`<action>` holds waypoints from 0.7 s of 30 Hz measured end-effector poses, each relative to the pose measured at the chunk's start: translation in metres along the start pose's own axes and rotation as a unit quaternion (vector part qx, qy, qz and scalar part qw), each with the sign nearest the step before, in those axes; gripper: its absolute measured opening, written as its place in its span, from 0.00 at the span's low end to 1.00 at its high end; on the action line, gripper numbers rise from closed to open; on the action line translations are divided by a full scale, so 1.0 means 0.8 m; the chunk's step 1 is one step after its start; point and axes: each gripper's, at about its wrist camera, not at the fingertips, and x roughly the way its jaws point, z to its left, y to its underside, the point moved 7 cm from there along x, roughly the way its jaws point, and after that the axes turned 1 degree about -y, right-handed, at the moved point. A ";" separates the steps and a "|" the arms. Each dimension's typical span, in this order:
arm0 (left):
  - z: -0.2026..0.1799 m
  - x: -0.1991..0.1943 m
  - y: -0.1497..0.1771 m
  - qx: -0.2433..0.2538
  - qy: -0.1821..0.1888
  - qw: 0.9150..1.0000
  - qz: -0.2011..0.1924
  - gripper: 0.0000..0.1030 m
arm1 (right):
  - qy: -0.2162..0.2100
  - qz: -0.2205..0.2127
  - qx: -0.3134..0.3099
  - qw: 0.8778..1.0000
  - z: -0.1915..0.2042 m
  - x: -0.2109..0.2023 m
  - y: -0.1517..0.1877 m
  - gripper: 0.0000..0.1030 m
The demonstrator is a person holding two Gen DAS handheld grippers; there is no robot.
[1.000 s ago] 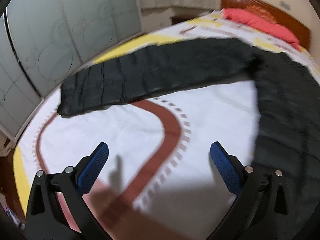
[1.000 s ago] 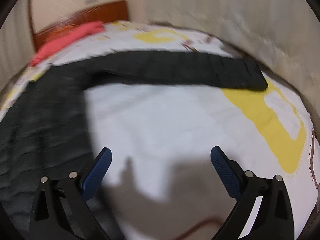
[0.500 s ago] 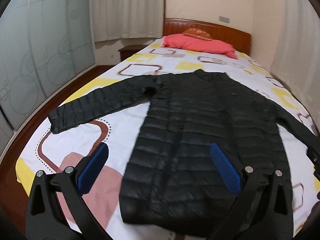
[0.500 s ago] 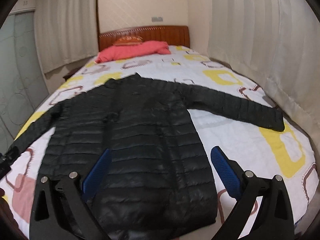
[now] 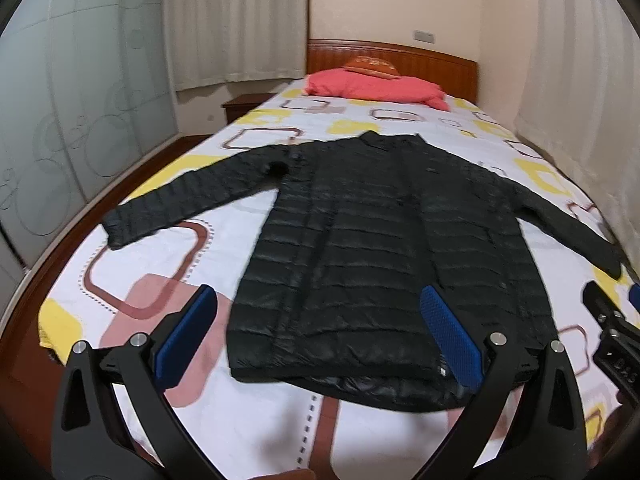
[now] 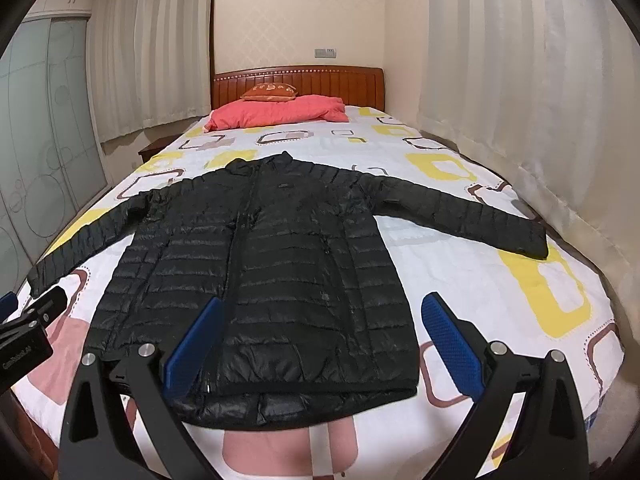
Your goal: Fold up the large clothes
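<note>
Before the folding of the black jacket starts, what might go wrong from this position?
1. The black jacket is puffy and shiny, so a folded sleeve may slide or spring back open.
2. Its hem lies close to the foot edge of the bed; a pull toward the person may drag it off.
3. The left gripper and the right gripper are both open and hold nothing; a shallow pinch may catch only the top layer.
</note>
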 end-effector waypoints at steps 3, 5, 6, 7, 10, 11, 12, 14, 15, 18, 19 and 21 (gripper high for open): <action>-0.010 -0.004 0.005 0.006 0.013 1.000 0.011 0.98 | 0.005 0.000 -0.001 1.000 -0.002 -0.006 0.003 0.96; -0.015 -0.008 0.006 0.009 0.016 1.000 0.009 0.98 | 0.007 0.000 -0.001 1.000 -0.002 -0.009 0.006 0.96; -0.016 -0.011 0.007 0.010 0.015 1.000 0.008 0.98 | 0.005 0.001 -0.001 1.000 -0.002 -0.011 0.006 0.96; -0.016 -0.012 0.008 0.010 0.014 1.000 0.008 0.98 | 0.004 0.002 -0.001 1.000 -0.002 -0.012 0.008 0.96; -0.017 -0.014 0.013 0.005 0.018 1.000 0.013 0.98 | -0.001 0.004 0.002 1.000 -0.001 -0.013 0.010 0.96; -0.017 -0.014 0.014 0.004 0.019 1.000 0.014 0.98 | -0.002 0.005 0.001 1.000 0.000 -0.013 0.011 0.96; -0.016 -0.013 0.016 0.003 0.018 1.000 0.017 0.98 | -0.002 0.006 0.000 1.000 0.002 -0.013 0.013 0.96; -0.016 -0.014 0.017 0.000 0.020 1.000 0.020 0.98 | -0.003 0.008 -0.005 1.000 0.005 -0.012 0.014 0.96; -0.016 -0.015 0.017 0.000 0.021 1.000 0.019 0.98 | -0.004 0.008 -0.005 1.000 0.006 -0.012 0.014 0.96; -0.014 -0.016 0.018 -0.001 0.020 1.000 0.017 0.98 | -0.003 0.005 -0.005 1.000 0.007 -0.012 0.014 0.96; -0.014 -0.016 0.018 -0.002 0.023 1.000 0.015 0.98 | -0.004 0.007 -0.005 1.000 0.007 -0.012 0.014 0.96; -0.013 -0.017 0.017 -0.003 0.023 1.000 0.010 0.98 | -0.006 0.009 -0.004 1.000 0.007 -0.011 0.014 0.96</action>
